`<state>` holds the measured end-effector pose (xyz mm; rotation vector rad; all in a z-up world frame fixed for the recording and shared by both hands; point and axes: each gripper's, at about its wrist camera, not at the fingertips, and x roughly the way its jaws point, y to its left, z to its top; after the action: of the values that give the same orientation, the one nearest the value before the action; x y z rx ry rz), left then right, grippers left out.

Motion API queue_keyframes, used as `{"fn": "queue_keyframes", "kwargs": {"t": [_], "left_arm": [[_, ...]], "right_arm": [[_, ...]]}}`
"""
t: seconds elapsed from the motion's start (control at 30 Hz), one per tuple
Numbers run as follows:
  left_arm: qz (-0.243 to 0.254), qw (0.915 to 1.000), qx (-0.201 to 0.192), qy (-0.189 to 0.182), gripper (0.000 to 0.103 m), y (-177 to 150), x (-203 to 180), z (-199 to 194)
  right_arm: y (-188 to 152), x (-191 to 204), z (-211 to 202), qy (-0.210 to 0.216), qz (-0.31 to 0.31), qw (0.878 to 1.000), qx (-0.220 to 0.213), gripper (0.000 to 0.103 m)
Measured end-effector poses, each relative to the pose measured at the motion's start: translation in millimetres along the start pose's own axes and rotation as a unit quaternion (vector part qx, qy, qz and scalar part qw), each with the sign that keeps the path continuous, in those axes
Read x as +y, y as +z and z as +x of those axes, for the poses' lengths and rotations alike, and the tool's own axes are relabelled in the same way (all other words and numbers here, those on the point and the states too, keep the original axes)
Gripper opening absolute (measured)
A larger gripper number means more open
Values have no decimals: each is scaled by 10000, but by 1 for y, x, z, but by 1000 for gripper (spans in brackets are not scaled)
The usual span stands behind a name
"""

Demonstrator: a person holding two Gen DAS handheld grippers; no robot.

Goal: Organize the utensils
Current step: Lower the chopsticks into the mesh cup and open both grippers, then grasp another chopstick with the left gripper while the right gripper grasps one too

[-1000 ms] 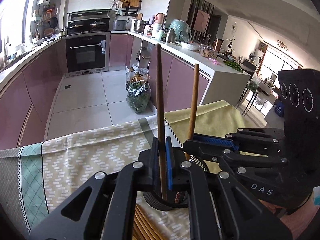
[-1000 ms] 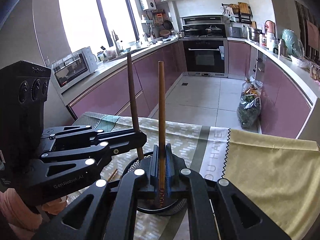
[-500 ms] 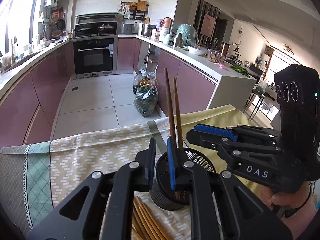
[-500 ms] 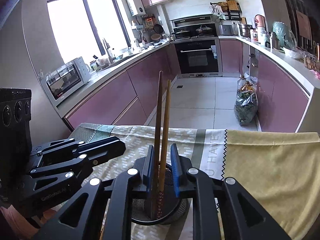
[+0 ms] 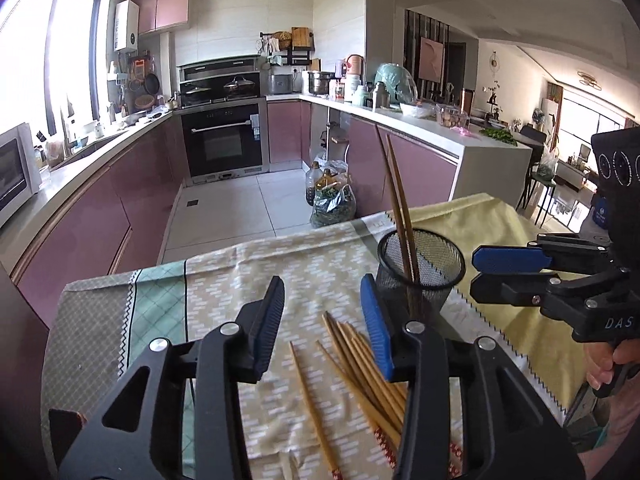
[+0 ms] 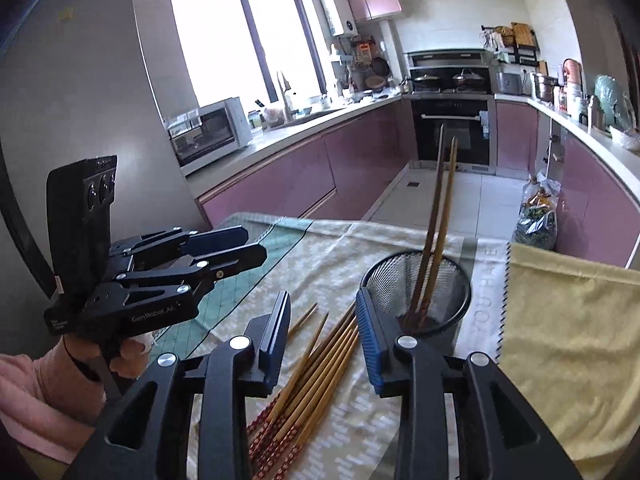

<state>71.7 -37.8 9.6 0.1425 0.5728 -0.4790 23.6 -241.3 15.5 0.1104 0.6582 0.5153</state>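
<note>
Matt wooden chopsticks (image 5: pixel 362 364), black wire-mesh metal holder (image 5: pixel 424 276), woven patterned cloth (image 5: pixel 224 280).

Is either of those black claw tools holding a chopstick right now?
No: the left gripper and right gripper are open and empty, while two chopsticks stand in the mesh cup.

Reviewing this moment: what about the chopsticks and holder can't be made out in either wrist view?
- Lower ends of the two brown chopsticks: blurred behind the black mesh holder wall.
- Loose bamboo chopsticks on the cloth: exact count unclear; left gripper covers some, right gripper others.
- Holder's base: hidden by gripper fingers, both views.
</note>
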Motion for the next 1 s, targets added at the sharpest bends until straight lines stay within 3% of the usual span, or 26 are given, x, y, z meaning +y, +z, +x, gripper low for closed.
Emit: {"fn": "queue_keyframes", "kwargs": {"t": [0.17, 0.33, 0.63, 1.0], "left_arm": [[-107, 9989, 458, -30, 39, -40, 7, 5], [-291, 9960, 846, -41, 39, -67, 9, 20], [-271, 9923, 1207, -55, 38, -87, 3, 38], [-260, 9901, 1375, -64, 33, -92, -1, 50]], "right_arm": [[-37, 0, 36, 28, 277, 9972, 691, 32], [-62, -2, 55, -64, 485, 9933, 1050, 32], [-80, 5, 69, -367, 503, 9896, 1295, 31], [-84, 15, 71, -654, 317, 9886, 1320, 30]]}}
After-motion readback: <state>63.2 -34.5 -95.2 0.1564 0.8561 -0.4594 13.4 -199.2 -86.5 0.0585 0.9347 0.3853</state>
